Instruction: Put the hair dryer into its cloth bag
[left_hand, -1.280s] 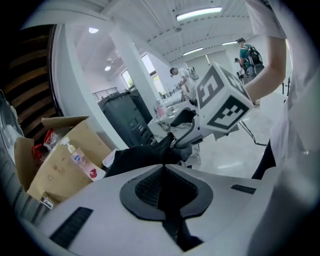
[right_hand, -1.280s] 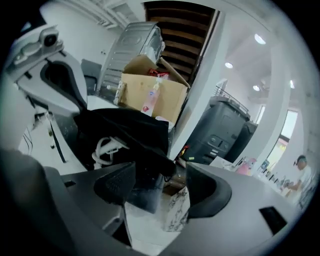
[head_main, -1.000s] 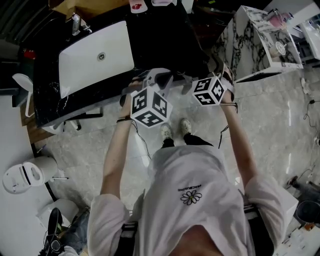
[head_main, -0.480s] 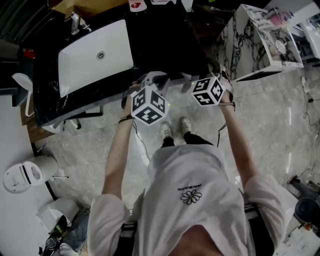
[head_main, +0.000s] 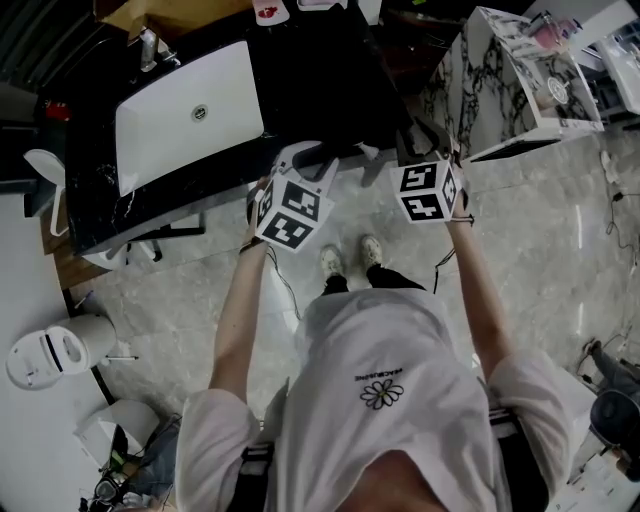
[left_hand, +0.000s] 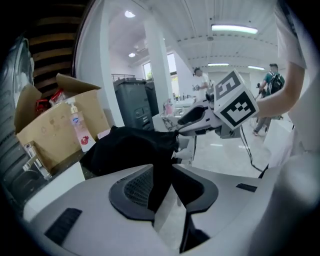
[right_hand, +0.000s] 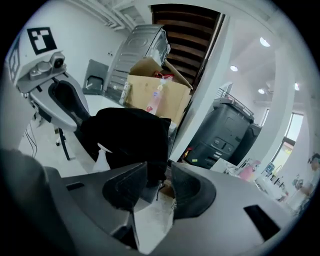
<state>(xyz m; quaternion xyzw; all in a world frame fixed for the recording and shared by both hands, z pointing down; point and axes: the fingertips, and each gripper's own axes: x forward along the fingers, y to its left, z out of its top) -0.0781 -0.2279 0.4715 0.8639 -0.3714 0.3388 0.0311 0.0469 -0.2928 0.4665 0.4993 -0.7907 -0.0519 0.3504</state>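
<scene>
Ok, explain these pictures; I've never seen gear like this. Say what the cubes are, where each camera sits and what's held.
No robot: a person works two hand-held grippers; each cube is part of its gripper. One camera looks down from the head, one rides on each gripper. The left gripper and right gripper each have the black cloth bag between their jaws, which have just been opening. It sits at the edge of a dark counter with a white sink.
</scene>
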